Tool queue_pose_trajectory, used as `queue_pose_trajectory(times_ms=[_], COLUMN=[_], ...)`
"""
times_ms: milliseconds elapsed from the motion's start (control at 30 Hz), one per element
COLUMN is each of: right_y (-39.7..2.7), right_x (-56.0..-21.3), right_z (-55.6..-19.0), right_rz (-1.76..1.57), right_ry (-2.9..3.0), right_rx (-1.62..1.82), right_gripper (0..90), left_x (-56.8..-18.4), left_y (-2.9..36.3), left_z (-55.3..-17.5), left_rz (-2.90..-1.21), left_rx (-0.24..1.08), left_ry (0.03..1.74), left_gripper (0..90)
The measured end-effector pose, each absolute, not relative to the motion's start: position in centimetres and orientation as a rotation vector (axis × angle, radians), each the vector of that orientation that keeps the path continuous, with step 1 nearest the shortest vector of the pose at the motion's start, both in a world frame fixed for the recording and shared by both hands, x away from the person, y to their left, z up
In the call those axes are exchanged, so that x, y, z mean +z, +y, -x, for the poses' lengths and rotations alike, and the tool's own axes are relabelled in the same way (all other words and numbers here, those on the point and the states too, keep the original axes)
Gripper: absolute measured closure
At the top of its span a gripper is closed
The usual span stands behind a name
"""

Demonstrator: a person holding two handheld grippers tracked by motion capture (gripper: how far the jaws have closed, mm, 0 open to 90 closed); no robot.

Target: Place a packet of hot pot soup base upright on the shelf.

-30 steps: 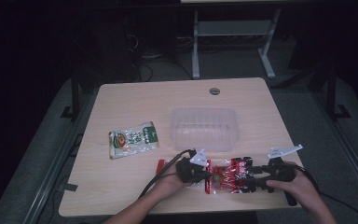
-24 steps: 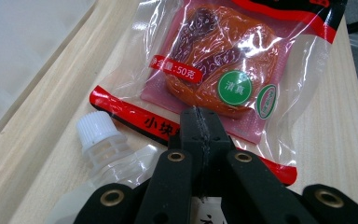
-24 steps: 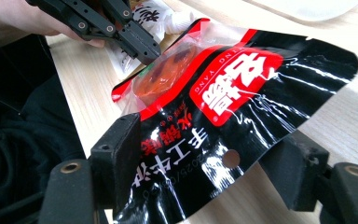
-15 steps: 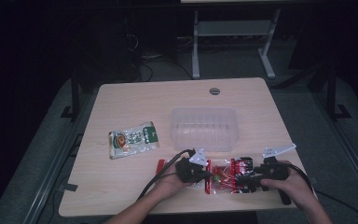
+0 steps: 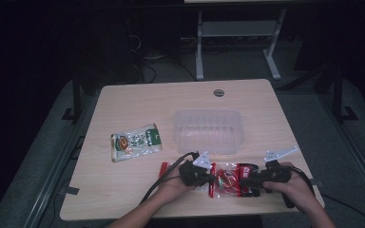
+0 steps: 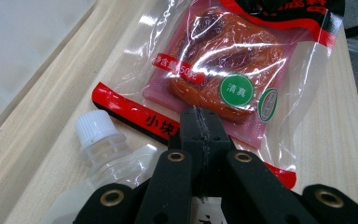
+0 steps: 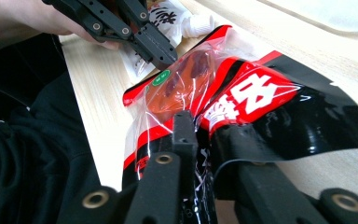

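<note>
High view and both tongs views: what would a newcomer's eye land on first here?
The red and black snack packet at the table's near edge, pinched at each end by the left tongs and the right tongs; the right jaws have just been closing on it. Behind it stands a clear plastic tray, and to the left lies a green and white packet.

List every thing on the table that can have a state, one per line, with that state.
red snack packet: sealed, lying at the table's near edge, pinched at both ends.
left tongs: shut on the packet's edge.
right tongs: just been closing, shut on the packet's other end.
spouted pouch: white cap on, beside the left tongs.
clear plastic tub: standing without a lid.
green sachet: flat, untouched.
</note>
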State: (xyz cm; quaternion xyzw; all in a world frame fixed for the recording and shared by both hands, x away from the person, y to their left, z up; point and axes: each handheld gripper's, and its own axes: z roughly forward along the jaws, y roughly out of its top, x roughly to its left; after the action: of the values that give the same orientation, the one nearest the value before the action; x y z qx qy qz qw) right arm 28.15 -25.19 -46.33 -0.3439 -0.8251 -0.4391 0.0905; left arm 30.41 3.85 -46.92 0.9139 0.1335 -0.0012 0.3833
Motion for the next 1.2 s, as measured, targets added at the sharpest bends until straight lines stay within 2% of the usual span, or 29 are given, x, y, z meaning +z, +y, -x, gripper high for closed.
queue_pose_trajectory(times_ms=[267,633,667,800,900,933,1000,1200], right_y=[-25.1,-25.4,-25.5,-26.1,-26.4,-26.6,-26.7,-27.2], right_x=[-46.3,-45.6,-45.5,-45.0,-44.5,-44.3,-44.3,-43.6], right_z=[-28.4,-28.3,-28.3,-28.2,-28.0,-27.9,-27.9,-27.7], right_rz=[1.034,1.034,1.030,1.011,1.007,1.000,0.995,0.985], right_ry=[-2.458,-2.380,-2.377,-2.334,-2.305,-2.293,-2.289,-2.269], right_rx=[-1.259,-1.302,-1.312,-1.378,-1.411,-1.433,-1.437,-1.478], right_gripper=[89.4,90.0,90.0,90.0,90.0,90.0,90.0,90.0], left_x=[-46.9,-46.6,-46.4,-45.5,-45.0,-44.8,-44.5,-43.6], left_y=[3.9,3.9,4.0,4.3,4.7,4.9,5.3,7.7], left_z=[-30.4,-30.3,-30.2,-30.2,-30.1,-30.1,-29.9,-29.6], left_rz=[-2.331,-2.346,-2.338,-2.306,-2.304,-2.305,-2.313,-2.332], left_rx=[0.002,-0.007,-0.019,-0.035,-0.047,-0.061,-0.079,-0.079], left_ry=[0.335,0.316,0.323,0.310,0.305,0.306,0.309,0.317], left_gripper=[90.0,88.7,85.2,81.9,76.3,69.6,67.2,47.8])
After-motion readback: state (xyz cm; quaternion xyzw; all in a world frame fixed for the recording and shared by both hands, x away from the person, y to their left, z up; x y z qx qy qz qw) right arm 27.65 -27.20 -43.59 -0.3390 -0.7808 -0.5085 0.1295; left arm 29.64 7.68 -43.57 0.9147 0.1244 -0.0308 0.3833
